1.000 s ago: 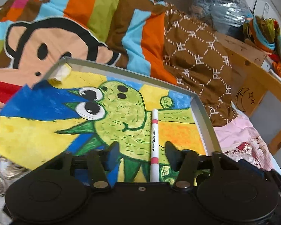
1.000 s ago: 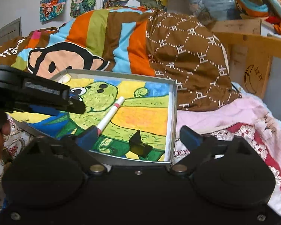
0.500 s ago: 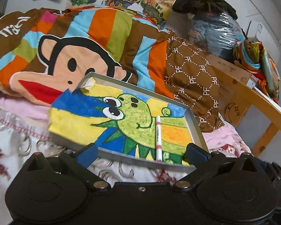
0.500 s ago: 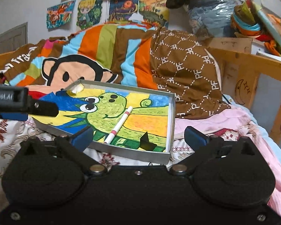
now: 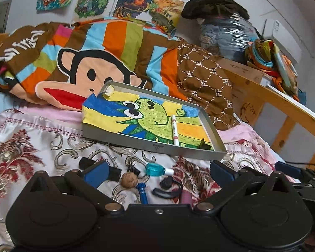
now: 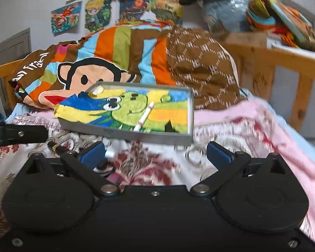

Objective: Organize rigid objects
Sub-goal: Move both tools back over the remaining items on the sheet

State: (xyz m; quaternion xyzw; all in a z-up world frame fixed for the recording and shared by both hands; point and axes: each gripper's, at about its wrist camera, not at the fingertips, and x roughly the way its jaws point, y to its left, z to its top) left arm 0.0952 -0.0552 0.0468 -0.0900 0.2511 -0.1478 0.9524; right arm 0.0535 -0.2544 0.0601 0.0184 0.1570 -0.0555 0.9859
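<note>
Grey tray [image 5: 149, 145] lined with a green, yellow and blue drawing [image 5: 145, 117]; white-and-pink marker [image 5: 174, 130].

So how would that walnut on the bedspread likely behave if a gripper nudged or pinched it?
The walnut looks round, so a nudge would probably roll it, though the soft bedspread may damp that. Its hard, ridged shell should grip fairly well, yet the curved shape could squirt from flat pads.

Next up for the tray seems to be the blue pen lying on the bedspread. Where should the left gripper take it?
Grip the blue pen across its barrel from above with the left gripper. It lies flat, pointing toward the camera, so open jaws straddle it; the walnut crowds its far end.
</note>
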